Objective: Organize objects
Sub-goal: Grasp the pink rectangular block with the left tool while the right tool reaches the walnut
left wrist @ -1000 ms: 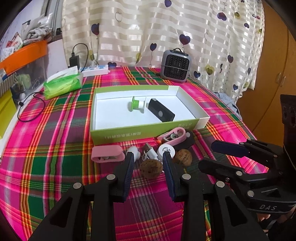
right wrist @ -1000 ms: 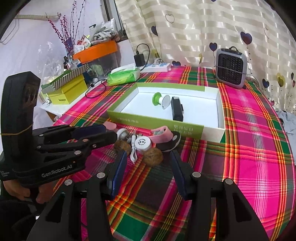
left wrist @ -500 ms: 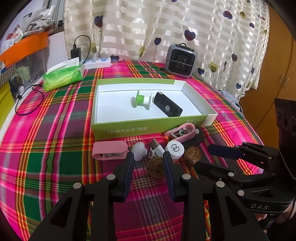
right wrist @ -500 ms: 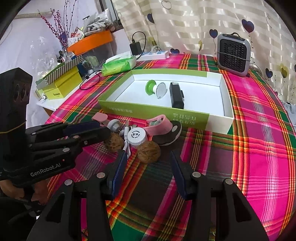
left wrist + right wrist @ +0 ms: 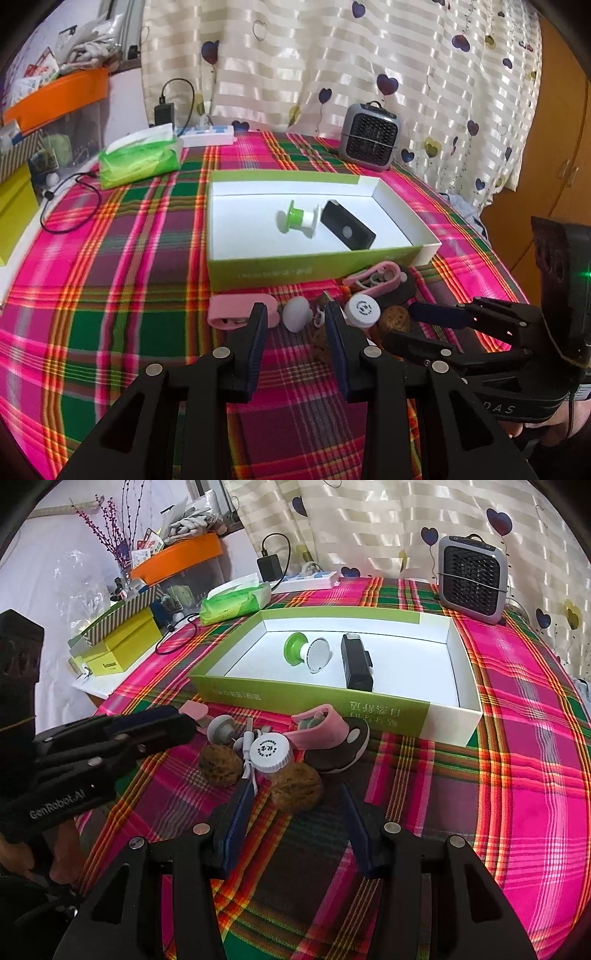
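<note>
Left hand-held gripper spread over clutter, right hand-held gripper spread around walnut, unpinched

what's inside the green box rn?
Inside the green box: a green-and-white spool lying on its side and a black device beside it. The near wall hides the floor strip just behind it.

Both grippers point down at a slant with their jaws apart and nothing held, the left gripper low in its own view with the right gripper at its 3 o'clock, fingers aimed toward 9 o'clock.
</note>
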{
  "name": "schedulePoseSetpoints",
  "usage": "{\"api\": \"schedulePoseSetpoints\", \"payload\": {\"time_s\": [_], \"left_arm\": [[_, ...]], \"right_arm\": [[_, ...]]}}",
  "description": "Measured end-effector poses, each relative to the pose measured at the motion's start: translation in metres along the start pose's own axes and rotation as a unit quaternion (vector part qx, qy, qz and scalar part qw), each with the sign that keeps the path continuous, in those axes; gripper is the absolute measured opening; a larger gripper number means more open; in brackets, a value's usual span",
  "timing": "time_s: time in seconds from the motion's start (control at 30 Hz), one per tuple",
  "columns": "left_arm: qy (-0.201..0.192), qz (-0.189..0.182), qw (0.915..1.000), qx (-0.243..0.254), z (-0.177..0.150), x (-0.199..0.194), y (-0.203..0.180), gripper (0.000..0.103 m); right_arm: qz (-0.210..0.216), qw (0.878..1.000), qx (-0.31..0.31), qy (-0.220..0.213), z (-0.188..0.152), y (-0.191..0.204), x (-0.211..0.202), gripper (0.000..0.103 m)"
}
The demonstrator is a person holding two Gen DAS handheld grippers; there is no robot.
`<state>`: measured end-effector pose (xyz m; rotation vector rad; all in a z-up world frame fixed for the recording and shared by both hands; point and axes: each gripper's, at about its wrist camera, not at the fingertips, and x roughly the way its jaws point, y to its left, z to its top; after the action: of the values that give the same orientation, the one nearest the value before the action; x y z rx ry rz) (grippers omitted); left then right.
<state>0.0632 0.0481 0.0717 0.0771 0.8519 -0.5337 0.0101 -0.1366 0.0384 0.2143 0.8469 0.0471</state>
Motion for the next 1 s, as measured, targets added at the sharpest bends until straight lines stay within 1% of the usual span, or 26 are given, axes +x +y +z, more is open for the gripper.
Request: {"api": "schedulePoseSetpoints", "payload": {"time_s": [0.3, 0.4, 0.5, 0.67, 0.8, 1.0], "left_arm": [[0.003, 0.027, 0.9995, -0.017, 0.004, 0.011, 0.020, 0.030], [0.003, 0.028, 0.9994, -0.018, 0.006, 0.013, 0.025, 0.032], [-0.002, 0.027, 0.9994, -0.021, 0.009, 0.013, 0.032, 0.034], [0.003, 0.015, 0.9998, -0.016, 0.015, 0.020, 0.042, 0.037], [0.020, -0.011, 0.9996, -0.020, 0.015, 0.031, 0.046, 0.037], [0.026, -0.024, 0.9993, -0.008, 0.011, 0.031, 0.042, 0.037]], "right_arm": [[0.006, 1.000, -0.001, 0.007, 0.004, 0.001, 0.005, 0.049], [0.008, 1.000, 0.000, 0.009, 0.004, 0.000, 0.007, 0.048], [0.010, 1.000, 0.000, 0.010, 0.004, -0.001, 0.007, 0.045], [0.011, 1.000, 0.000, 0.012, 0.005, -0.002, 0.009, 0.033], [0.013, 1.000, 0.001, 0.012, 0.005, -0.003, 0.009, 0.033], [0.014, 1.000, 0.000, 0.013, 0.005, -0.002, 0.009, 0.033]]}}
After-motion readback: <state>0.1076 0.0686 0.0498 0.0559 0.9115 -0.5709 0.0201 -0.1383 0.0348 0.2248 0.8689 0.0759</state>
